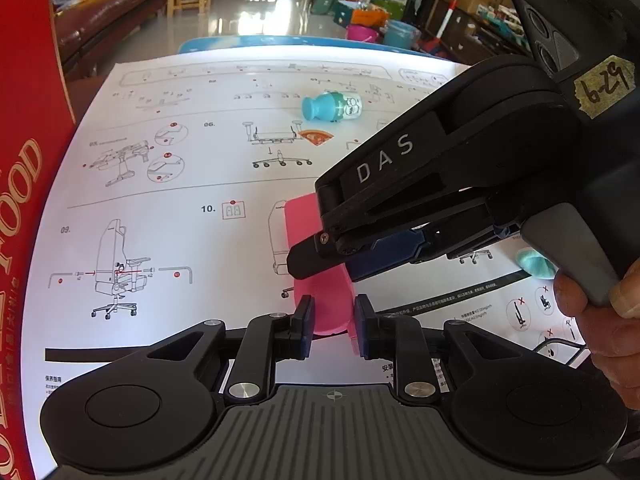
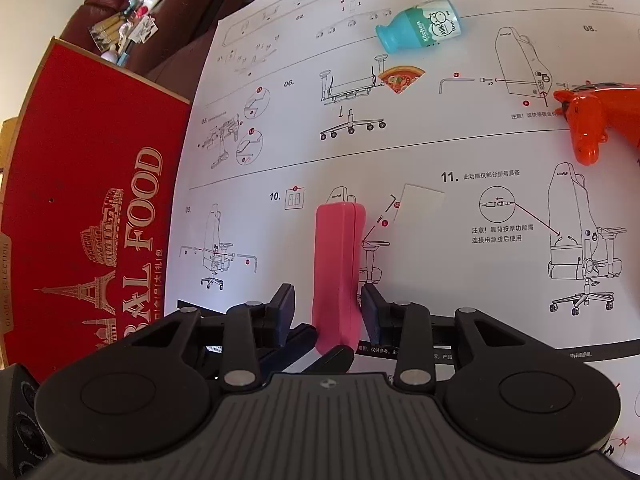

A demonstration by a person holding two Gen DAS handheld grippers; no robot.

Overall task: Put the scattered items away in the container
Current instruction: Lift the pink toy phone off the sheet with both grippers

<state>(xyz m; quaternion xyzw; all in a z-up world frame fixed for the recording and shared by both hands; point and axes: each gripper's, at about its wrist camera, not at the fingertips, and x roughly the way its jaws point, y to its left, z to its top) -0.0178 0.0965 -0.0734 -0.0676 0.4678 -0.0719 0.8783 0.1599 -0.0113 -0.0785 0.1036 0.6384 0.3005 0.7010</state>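
Red box (image 2: 92, 216) sits at the left edge of the instruction sheet (image 2: 400, 152) covering the worktop. Pink case (image 2: 338, 264) lies mid-sheet, right of the box, by step 10. Left gripper (image 1: 333, 318) fingers straddle its near end, pads close on both sides; contact unclear, so can't tell if gripping. Right gripper (image 2: 326, 314) fingers straddle the same case, partly open, left pad clearly off it. Teal milk bottle (image 2: 420, 26) lies on its side farther up the sheet; pizza slice (image 2: 400, 78) just below it; orange toy (image 2: 592, 116) at the sheet's right edge.
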